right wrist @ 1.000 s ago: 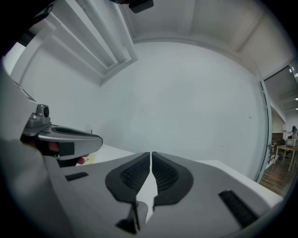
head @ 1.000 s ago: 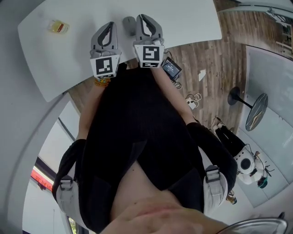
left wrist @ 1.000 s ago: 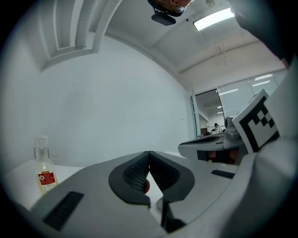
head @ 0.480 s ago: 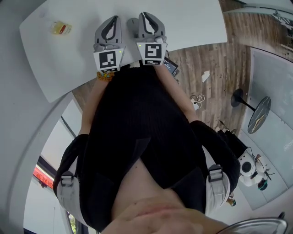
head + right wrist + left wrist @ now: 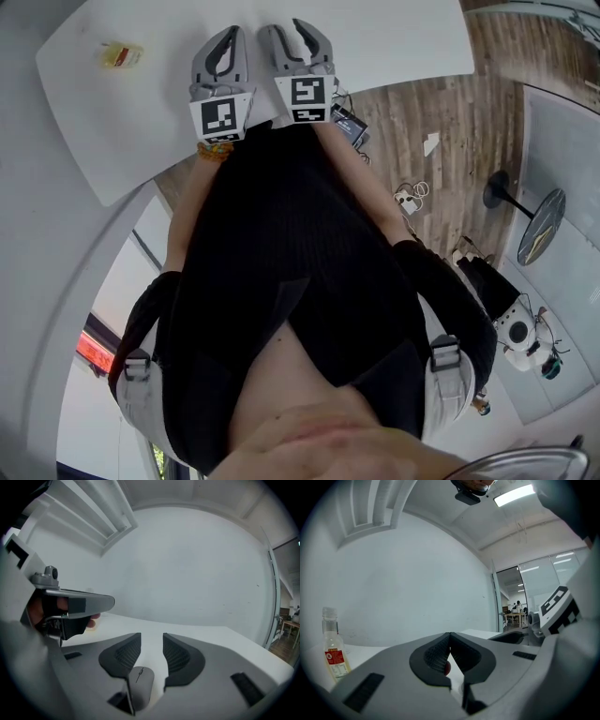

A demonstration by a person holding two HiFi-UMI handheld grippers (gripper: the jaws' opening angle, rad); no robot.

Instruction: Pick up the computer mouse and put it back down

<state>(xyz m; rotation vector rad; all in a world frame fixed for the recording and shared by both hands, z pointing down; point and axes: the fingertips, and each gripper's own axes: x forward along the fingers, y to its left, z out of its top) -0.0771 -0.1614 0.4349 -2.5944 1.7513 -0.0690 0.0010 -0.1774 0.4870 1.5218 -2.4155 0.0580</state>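
While the head view had both grippers over the table (image 5: 403,42), your left gripper (image 5: 450,637) looked clenched and empty in its own view. In the right gripper view, your right gripper (image 5: 152,638) had just spread its jaws, leaving the computer mouse (image 5: 140,686) loose on the table between them; the put-down looked done.

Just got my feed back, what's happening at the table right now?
A person holds two grippers over the table. The jaws of the right gripper have just been opening; the mouse lies between them on the table, pads clear of it, so it looks released. The left gripper, shut, hangs alongside.
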